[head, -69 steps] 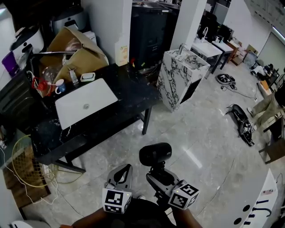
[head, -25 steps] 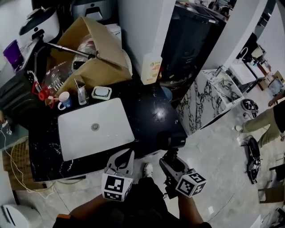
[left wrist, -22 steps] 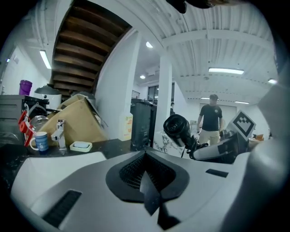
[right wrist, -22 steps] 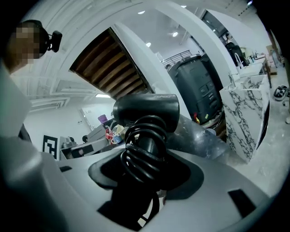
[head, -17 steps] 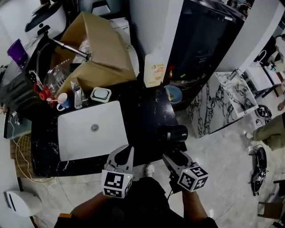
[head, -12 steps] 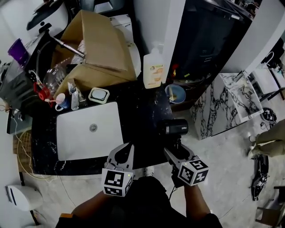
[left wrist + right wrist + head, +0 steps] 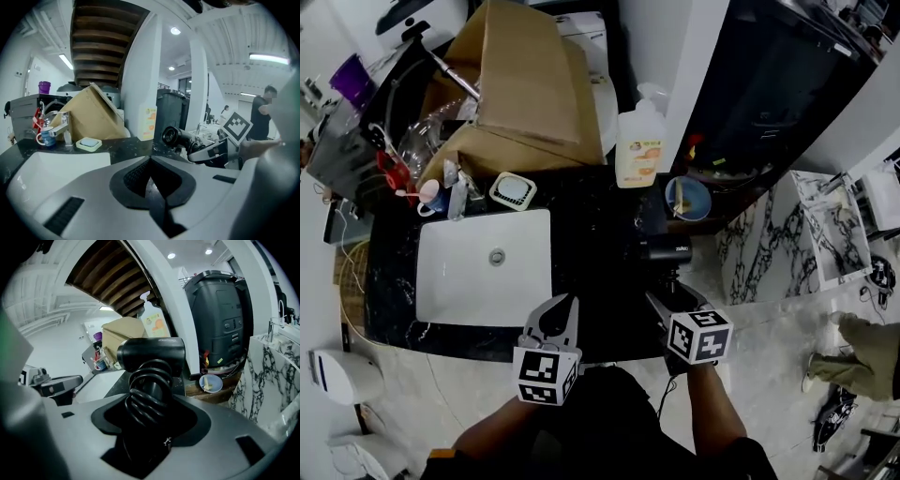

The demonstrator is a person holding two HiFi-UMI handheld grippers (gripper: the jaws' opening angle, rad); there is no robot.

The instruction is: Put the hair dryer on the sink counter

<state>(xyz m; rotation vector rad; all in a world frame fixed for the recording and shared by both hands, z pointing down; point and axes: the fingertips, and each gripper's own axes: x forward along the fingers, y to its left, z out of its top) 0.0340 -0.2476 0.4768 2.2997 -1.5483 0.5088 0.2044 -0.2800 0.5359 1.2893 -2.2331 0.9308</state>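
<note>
From the head view, my left claw (image 7: 557, 311) hangs over the front edge of the black counter (image 7: 591, 234), just beside the white sink (image 7: 483, 281). My right claw (image 7: 666, 302) is over the counter's right end and holds the hair dryer (image 7: 666, 250) upright by its handle. Whether the dryer touches the counter I cannot tell. Behind it stand a soap bottle (image 7: 640, 145) and a blue bowl (image 7: 687, 199), and a cardboard box (image 7: 525, 84) sits behind the sink.

In the left gripper view, my left claw (image 7: 150, 161) is pressed together with nothing in it. Past it are the sink (image 7: 51, 161), a soap dish (image 7: 89, 144) and the box (image 7: 91, 117). The dryer (image 7: 174, 136) is to the right, in my other claw (image 7: 208, 152).

In the right gripper view, my right claw (image 7: 147, 418) pinches the dryer (image 7: 150, 354) by its handle, which has the cord (image 7: 146, 399) coiled around it. The bowl (image 7: 209, 383) lies low at the right.
</note>
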